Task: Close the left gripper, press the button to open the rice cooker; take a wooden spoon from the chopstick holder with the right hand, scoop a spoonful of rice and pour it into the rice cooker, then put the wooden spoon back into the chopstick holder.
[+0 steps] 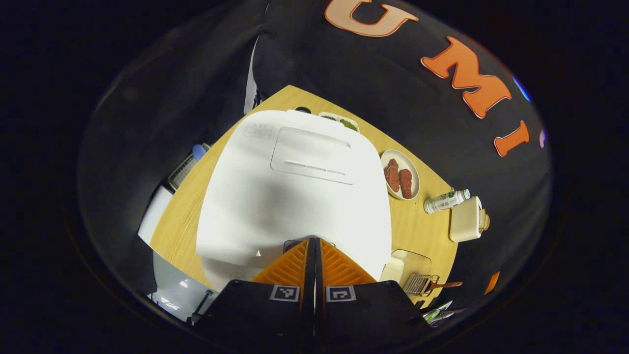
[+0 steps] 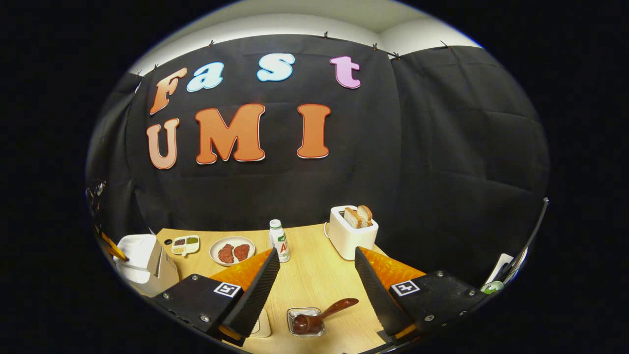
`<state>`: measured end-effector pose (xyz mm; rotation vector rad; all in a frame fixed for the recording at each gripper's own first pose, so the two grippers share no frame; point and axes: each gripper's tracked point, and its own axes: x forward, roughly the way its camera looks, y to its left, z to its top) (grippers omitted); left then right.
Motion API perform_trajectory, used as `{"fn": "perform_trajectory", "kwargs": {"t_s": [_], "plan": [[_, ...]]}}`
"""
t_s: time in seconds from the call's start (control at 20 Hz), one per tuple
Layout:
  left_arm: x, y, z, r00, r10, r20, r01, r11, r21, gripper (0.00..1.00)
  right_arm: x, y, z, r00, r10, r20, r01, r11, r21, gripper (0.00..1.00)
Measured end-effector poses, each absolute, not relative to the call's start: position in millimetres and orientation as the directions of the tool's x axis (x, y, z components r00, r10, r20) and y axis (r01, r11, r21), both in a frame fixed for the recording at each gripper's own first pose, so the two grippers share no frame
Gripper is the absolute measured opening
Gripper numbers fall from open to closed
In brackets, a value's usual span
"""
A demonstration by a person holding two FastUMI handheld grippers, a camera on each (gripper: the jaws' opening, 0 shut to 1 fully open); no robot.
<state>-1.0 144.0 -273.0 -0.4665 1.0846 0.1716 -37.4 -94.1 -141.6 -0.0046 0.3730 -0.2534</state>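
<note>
The white rice cooker [image 1: 295, 187] stands with its lid down. My left gripper [image 1: 314, 241] is shut with nothing between its fingers, and its tips rest at the cooker's front edge, by a dark button area. To the right, the wooden spoon [image 1: 444, 285] lies in the metal chopstick holder [image 1: 417, 284]. My right gripper [image 2: 317, 253] hangs open above the table. Below it, the dark wooden spoon [image 2: 322, 314] sits in the holder [image 2: 305, 322] with its handle pointing up and right. The rice cooker [image 2: 142, 263] is at the far left.
A plate of meat [image 2: 232, 251], a small bottle [image 2: 279, 241] and a white toaster [image 2: 351, 231] holding bread stand along the back of the wooden table [image 2: 314, 275]. A small divided tray [image 2: 185, 244] sits beside the cooker. A clear container [image 1: 403, 268] stands beside the holder.
</note>
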Motion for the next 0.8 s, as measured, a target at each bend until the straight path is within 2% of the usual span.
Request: {"fn": "perform_trajectory", "kwargs": {"t_s": [0.25,0.45,0.55,0.65,0.8], "plan": [[28,154,-207,0.673,0.024,-0.739,-0.254,0.946,-0.201,0.06,-42,-104,-167,0.874,-0.251,-0.417,0.258,0.965,-0.041,0.95],[54,165,-167,0.792,0.116,-0.600,-0.229,0.967,-0.115,0.06,-49,-112,-196,0.841,-0.254,-0.477,0.265,0.963,-0.045,0.95],[65,177,-149,0.828,0.180,-0.530,-0.242,0.969,-0.049,0.08,-51,-115,-208,0.824,-0.243,-0.512,0.265,0.964,-0.031,0.96],[64,179,-126,0.851,0.225,-0.474,-0.257,0.966,-0.003,0.06,-57,-119,-219,0.808,-0.234,-0.540,0.268,0.963,-0.017,0.96],[58,162,-106,0.882,0.218,-0.417,-0.238,0.971,0.004,0.06,-66,-124,-232,0.789,-0.231,-0.570,0.278,0.960,-0.003,0.96]]}}
